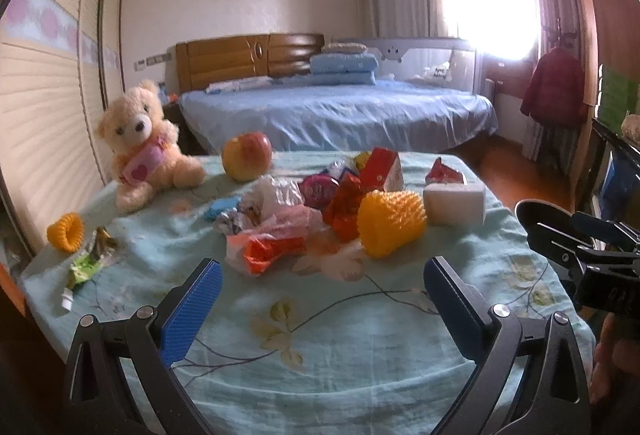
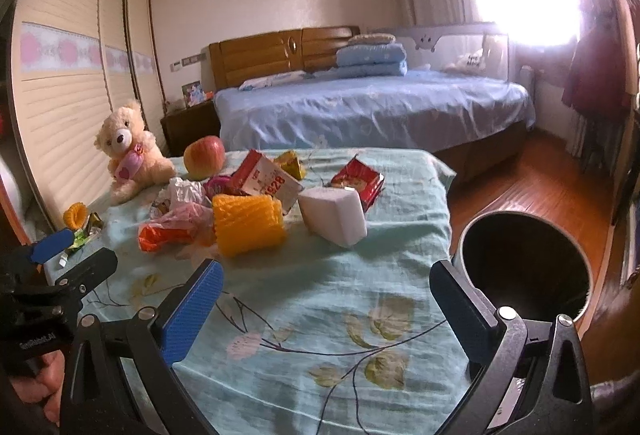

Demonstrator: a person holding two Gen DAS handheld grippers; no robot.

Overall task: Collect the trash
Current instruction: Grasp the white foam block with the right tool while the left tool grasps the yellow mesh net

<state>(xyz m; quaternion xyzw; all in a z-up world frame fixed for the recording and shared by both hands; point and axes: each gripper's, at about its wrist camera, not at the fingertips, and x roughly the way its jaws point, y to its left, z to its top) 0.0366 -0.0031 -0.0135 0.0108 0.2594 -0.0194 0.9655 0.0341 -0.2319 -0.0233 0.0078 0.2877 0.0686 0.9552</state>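
Observation:
A pile of trash lies mid-table: a yellow foam net (image 1: 390,225) (image 2: 248,229), an orange plastic bag (image 1: 272,253) (image 2: 168,237), red wrappers (image 1: 346,205), a red carton (image 2: 266,179), a red packet (image 2: 358,183) and a white foam block (image 1: 454,203) (image 2: 334,215). A green wrapper (image 1: 84,269) lies at the left edge. A dark round bin (image 2: 524,263) stands right of the table. My left gripper (image 1: 320,295) is open and empty, short of the pile. My right gripper (image 2: 326,301) is open and empty, beside the bin.
A teddy bear (image 1: 146,143) (image 2: 130,153), an apple (image 1: 246,155) (image 2: 204,157) and a small yellow ring (image 1: 66,231) sit on the floral tablecloth (image 1: 320,335). A blue bed (image 1: 336,111) stands behind. Wood floor (image 2: 532,179) lies to the right.

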